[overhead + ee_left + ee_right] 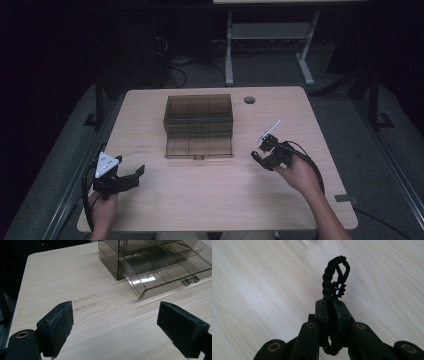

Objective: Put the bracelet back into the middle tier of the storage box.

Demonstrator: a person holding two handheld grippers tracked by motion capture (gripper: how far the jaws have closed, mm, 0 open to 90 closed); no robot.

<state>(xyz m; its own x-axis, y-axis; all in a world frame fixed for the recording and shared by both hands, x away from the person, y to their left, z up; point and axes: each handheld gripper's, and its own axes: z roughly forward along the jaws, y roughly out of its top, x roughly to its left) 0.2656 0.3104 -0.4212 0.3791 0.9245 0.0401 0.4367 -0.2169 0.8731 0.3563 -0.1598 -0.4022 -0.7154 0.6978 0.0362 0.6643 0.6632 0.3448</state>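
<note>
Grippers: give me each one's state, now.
Left gripper: open, empty.
Right gripper: closed on a black braided loop.

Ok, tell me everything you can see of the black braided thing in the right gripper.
The braided cord is black, woven like paracord, and folded into a narrow loop that stands up beyond the right gripper. A small black charm with two white eye-like dots hangs at the loop's base. The jaws are shut on its lower part, and a short end shows beneath them. It hangs above the wooden table.
</note>
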